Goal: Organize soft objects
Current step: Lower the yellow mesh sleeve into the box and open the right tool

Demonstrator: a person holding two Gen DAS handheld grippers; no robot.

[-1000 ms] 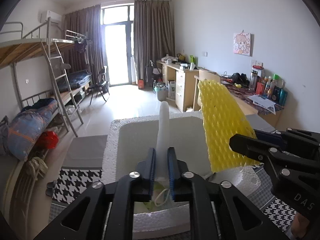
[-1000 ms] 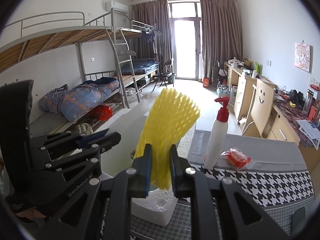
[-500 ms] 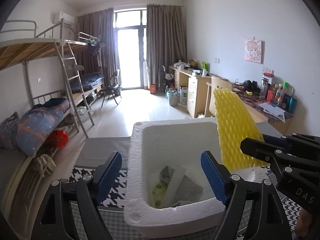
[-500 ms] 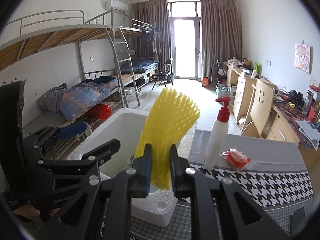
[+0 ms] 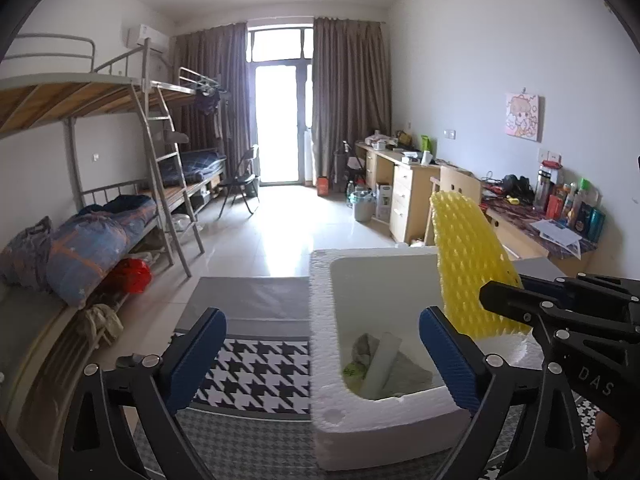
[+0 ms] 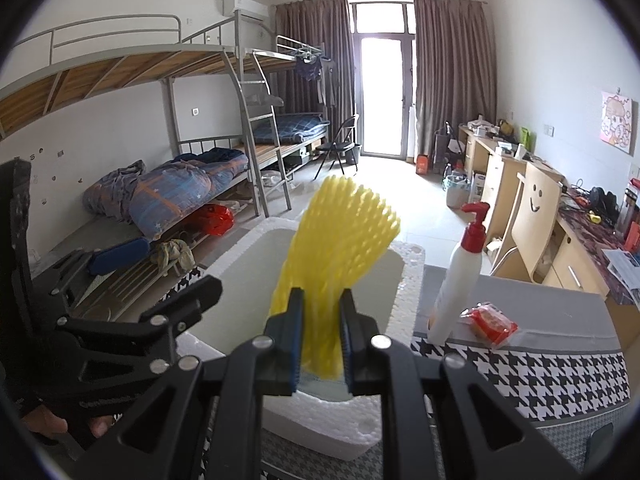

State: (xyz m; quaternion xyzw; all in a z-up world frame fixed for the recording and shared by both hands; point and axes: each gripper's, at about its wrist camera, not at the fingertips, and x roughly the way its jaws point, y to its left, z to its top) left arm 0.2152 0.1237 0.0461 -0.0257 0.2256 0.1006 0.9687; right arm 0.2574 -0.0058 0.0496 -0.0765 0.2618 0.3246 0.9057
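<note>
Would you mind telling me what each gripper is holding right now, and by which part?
The right gripper clamps the yellow foam net by its lower end. The left gripper holds nothing; its jaws have just been opening.

Supporting surface: a table covered by a black-and-white houndstooth cloth with a plain grey border [image 6: 552, 376], filling the lower right of the right wrist view. Directly on it: a white foam box [image 5: 372, 408], open-topped, at lower centre; a white pump bottle with red nozzle [image 6: 456, 280], upright; a red plastic-wrapped packet [image 6: 490, 322], just beside the bottle.

foam roll [image 5: 381, 361] inside box [image 5: 320, 320] on table [image 5: 248, 304]
</note>
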